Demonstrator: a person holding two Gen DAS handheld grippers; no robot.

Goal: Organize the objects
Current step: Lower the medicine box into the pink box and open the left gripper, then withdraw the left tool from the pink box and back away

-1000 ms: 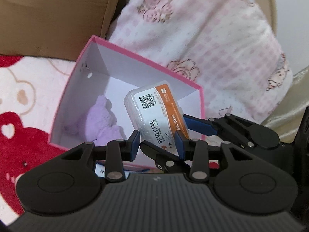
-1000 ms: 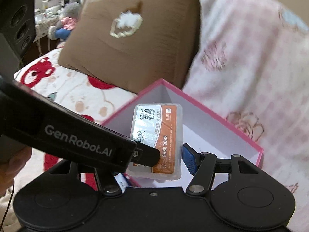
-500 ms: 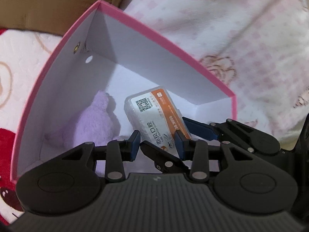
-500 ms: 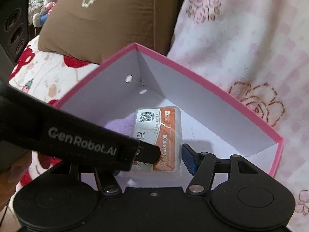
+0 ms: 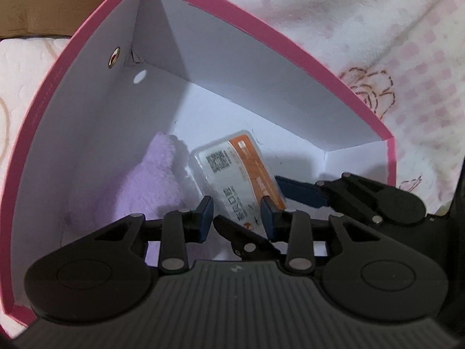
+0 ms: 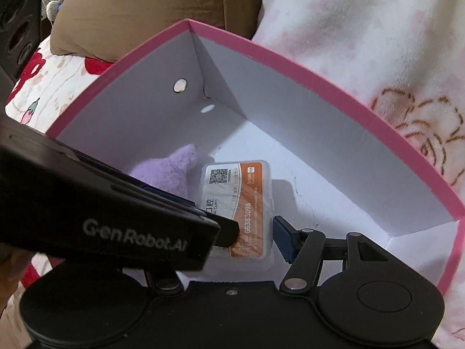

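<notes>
A clear plastic case with an orange and white label (image 5: pixel 232 174) (image 6: pixel 241 203) is down inside the pink box (image 5: pixel 87 29) (image 6: pixel 290 58), close to its white floor. Both grippers hold it together. My left gripper (image 5: pixel 237 218) has its blue pads on the case's two sides. My right gripper (image 6: pixel 252 232) grips it from the right; its right blue pad (image 6: pixel 284 241) touches the case, and its left finger is hidden behind the left gripper's body. A purple plush toy (image 5: pixel 145 186) (image 6: pixel 168 171) lies in the box left of the case.
The box sits on a bed with a red and white bear-print cover (image 6: pixel 43 87). A brown cushion (image 6: pixel 145 8) lies behind it and a pink and white checked blanket (image 5: pixel 363 29) (image 6: pixel 363 29) lies to the right.
Both grippers have lowered the case from above the box rim down into the box, next to the purple plush. The grip on the case has not changed.
</notes>
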